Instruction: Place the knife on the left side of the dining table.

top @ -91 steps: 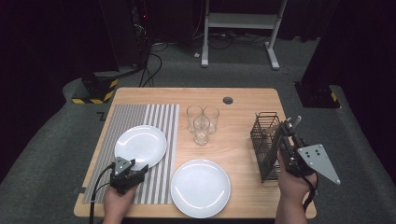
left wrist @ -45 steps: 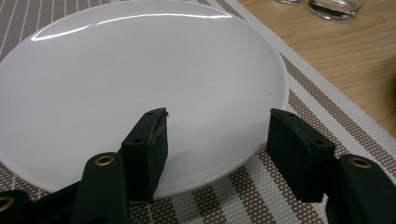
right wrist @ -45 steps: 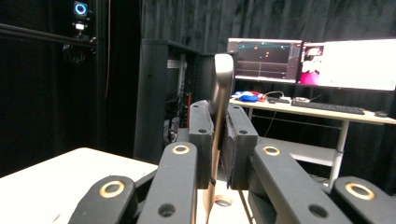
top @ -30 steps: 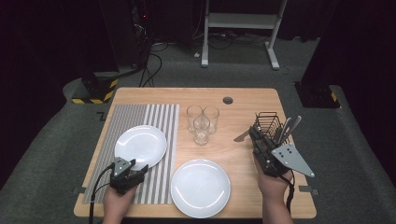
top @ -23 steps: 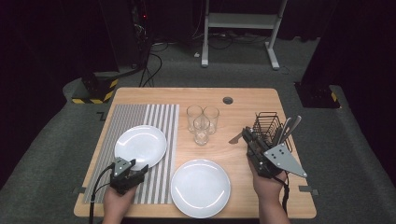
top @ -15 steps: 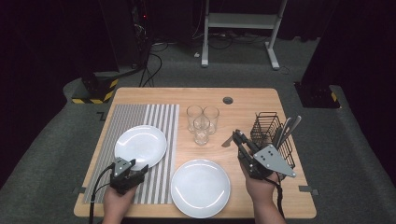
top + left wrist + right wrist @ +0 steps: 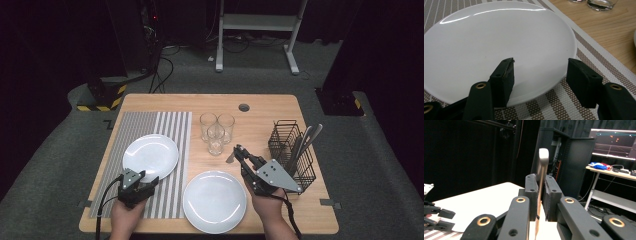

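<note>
My right hand-held gripper (image 7: 239, 152) clamps a stiff, slippery metal utensil (image 7: 541, 167) mid-shaft, while the left hand-held gripper (image 7: 541, 72) gapes empty at the plate (image 7: 486, 45).

The wooden table (image 7: 260, 107) carries a striped mat (image 7: 172, 125), 3 glasses (image 7: 216, 131) right of it, and 1 plate (image 7: 215, 201).

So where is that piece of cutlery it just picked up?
The piece of cutlery is clamped in the right hand-held gripper, in the high view just right of the three glasses, between them and the wire basket.
</note>
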{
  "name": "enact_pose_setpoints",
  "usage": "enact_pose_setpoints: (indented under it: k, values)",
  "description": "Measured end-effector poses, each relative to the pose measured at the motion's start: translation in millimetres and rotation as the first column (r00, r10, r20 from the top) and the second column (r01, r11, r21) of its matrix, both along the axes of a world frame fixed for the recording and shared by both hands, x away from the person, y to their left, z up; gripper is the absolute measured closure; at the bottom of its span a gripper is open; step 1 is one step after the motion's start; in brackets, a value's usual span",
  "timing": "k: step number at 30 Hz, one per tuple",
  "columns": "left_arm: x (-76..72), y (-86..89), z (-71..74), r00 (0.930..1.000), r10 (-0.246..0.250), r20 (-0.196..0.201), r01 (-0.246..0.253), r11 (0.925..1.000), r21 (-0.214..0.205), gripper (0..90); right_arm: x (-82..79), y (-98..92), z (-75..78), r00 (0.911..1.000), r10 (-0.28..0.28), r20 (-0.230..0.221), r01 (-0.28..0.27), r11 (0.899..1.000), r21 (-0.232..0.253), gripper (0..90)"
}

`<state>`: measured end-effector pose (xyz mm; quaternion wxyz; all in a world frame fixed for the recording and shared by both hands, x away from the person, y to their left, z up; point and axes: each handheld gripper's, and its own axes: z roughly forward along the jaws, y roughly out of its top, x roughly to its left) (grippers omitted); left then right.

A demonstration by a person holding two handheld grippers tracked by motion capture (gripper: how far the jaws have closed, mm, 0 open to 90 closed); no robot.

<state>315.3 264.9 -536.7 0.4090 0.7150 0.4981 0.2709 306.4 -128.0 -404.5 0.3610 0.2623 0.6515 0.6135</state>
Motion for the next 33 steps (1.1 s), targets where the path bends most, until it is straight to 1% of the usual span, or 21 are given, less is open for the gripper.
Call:
enact_pose_setpoints:
  k: [4, 12, 15, 19, 21, 24, 26, 29, 33]
  values:
    - [0.0, 0.3, 0.0, 1.0000, -0.001, 0.002, 0.001, 1.0000, -0.001, 39.5, -0.2, 3.5, -2.1, 0.9999, 0.012, -0.002, -0.012, 1.000, -0.010, 83.2]
    - [0.2, -0.2, 0.0, 1.0000, 0.000, -0.001, 0.000, 1.0000, 0.003, 39.5, -1.4, 6.5, -2.4, 0.9991, 0.043, -0.007, -0.042, 0.999, 0.011, 83.1]
    - [0.4, 0.0, 0.0, 1.0000, -0.003, -0.003, 0.003, 1.0000, 0.002, 40.4, 0.1, 12.0, -2.8, 0.9977, 0.064, -0.022, -0.063, 0.998, 0.014, 83.2]
    - [0.6, 0.7, 0.0, 0.9999, -0.010, -0.004, 0.010, 0.9999, -0.006, 40.4, 2.1, 20.0, -1.9, 0.9959, 0.085, -0.030, -0.084, 0.996, 0.015, 83.1]
    - [0.7, 1.5, 0.2, 0.9998, -0.017, -0.005, 0.017, 0.9998, -0.013, 40.4, 4.0, 23.4, 0.2, 0.9956, 0.089, -0.030, -0.088, 0.996, 0.015, 83.1]
    - [0.9, 2.8, 0.2, 0.9996, -0.029, -0.002, 0.029, 0.9991, -0.031, 40.4, 7.6, 29.3, 3.0, 0.9941, 0.097, -0.049, -0.096, 0.995, 0.015, 83.1]
    - [0.9, 3.7, 0.4, 0.9995, -0.032, 0.002, 0.033, 0.9988, -0.036, 40.4, 8.4, 33.6, 4.7, 0.9945, 0.092, -0.051, -0.092, 0.996, 0.008, 83.2]
    - [0.4, 4.9, 0.8, 0.9995, -0.031, 0.012, 0.031, 0.9983, -0.049, 42.4, 7.4, 40.9, 6.0, 0.9939, 0.095, -0.055, -0.095, 0.995, 0.008, 83.1]
    - [0.8, 7.5, 1.2, 0.9996, -0.026, 0.012, 0.026, 0.9969, -0.074, 41.8, 4.7, 53.9, 6.6, 0.9907, 0.118, -0.068, -0.118, 0.993, 0.010, 83.1]
